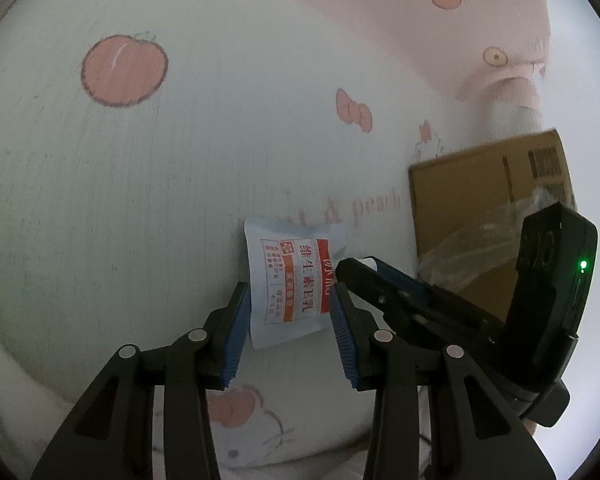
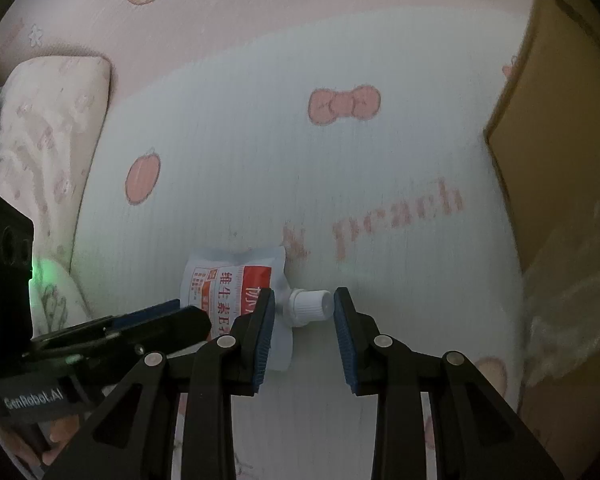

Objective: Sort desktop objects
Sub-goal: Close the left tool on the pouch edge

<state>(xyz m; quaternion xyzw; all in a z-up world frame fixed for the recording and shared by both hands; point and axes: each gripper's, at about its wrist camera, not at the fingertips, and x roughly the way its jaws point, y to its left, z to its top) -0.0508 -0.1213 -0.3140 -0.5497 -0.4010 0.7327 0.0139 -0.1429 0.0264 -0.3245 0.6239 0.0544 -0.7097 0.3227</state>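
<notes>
Right wrist: pouch (image 2: 236,284) under gripper (image 2: 304,300)

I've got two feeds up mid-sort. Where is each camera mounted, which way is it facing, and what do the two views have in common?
Left wrist: sits on the left gripper, looking steeply down along its open fingers at the white pouch on the printed sheet; the right gripper enters from the right, cardboard box behind it.
Right wrist: sits on the right gripper, looking down at the pouch's cap between its fingers; the left gripper enters from the left, with fingertips of the person's hand below.
Shared: pouch, sheet, box, each other's gripper.
</notes>
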